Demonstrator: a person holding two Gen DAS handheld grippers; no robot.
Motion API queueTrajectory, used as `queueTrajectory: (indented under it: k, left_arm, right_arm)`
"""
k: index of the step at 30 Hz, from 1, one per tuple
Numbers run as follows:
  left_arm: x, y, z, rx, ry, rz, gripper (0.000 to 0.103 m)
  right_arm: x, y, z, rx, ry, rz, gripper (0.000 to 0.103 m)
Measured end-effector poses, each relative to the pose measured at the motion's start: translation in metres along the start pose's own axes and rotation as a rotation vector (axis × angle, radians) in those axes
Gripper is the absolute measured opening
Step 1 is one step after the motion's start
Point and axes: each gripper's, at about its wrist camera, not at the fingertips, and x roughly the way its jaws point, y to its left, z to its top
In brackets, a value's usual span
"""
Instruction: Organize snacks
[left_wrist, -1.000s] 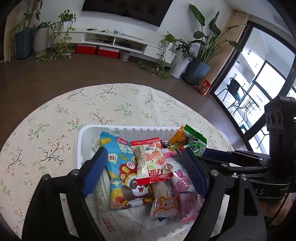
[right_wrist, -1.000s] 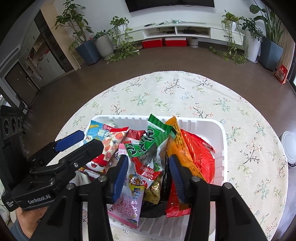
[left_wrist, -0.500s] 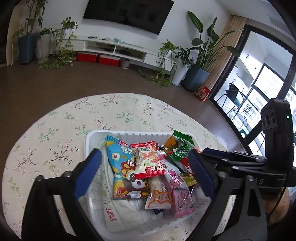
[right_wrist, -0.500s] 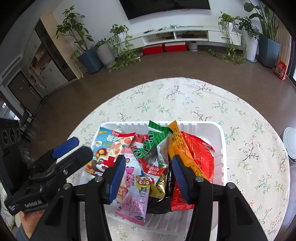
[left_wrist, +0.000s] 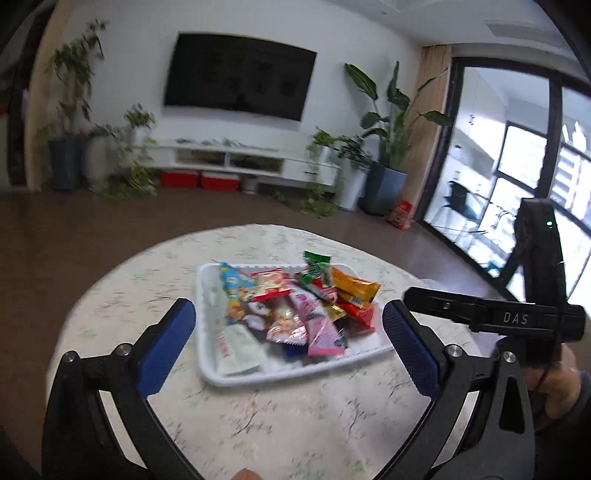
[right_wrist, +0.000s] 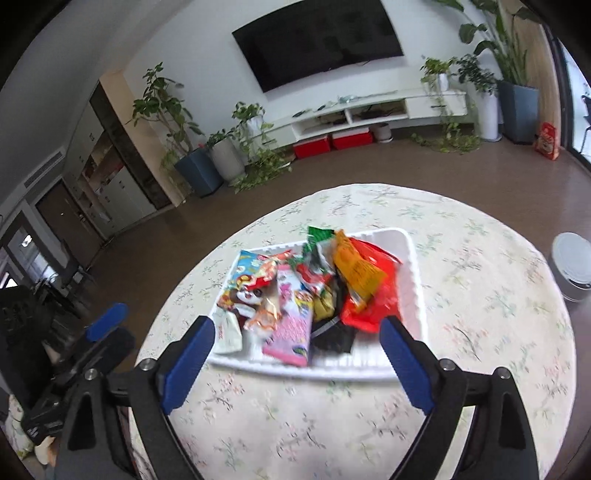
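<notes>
White tray (right_wrist: 413, 273) sits mid-surface (right_wrist: 480, 332), packed with snack packs (right_wrist: 291, 314): orange pack (right_wrist: 356, 271) and red pack (right_wrist: 373, 306) on tray's right side, pink pack (left_wrist: 321, 326) near its front edge. Left claw (left_wrist: 286, 341) wide open, jaws just been opening, nothing between them. Right claw (right_wrist: 295, 363) also open, just opened, empty, short of tray's front edge. White lidded pot (right_wrist: 574, 266) right of tray, well apart.

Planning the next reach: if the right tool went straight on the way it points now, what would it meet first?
Probably the near rim of the white tray, then the pink snack packet just behind it. The right tool is open and empty; depth is hard to judge.
</notes>
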Motion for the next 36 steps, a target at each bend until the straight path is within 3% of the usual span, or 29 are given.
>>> queueTrajectory:
  k: [3,5,8,14,26,36]
  left_arm:
    - [-0.048,-0.019,-0.018,0.038,-0.095,0.206,0.103]
    - [-0.076,-0.025,-0.027,0.008,-0.116,0.26,0.103]
    - [-0.099,-0.024,-0.038,-0.085,-0.071,0.265,0.103]
    - [-0.131,-0.028,-0.05,-0.148,0.02,0.256,0.103]
    - [-0.165,-0.076,-0.048,-0.047,0.062,0.243,0.103]
    - [-0.161,-0.08,-0.042,-0.04,0.127,0.283,0.103]
  right_arm:
    - [-0.024,0.003,-0.021,-0.018,-0.046,-0.04,0.093]
    - [-0.043,0.006,-0.034,-0.028,-0.082,-0.068,0.093]
    - [-0.067,0.012,-0.046,-0.023,-0.121,-0.092,0.093]
    - [-0.114,0.028,-0.066,-0.06,-0.202,-0.176,0.098]
    - [-0.15,0.054,-0.101,-0.108,-0.233,-0.253,0.103]
    - [-0.156,0.053,-0.111,-0.088,-0.211,-0.321,0.103]
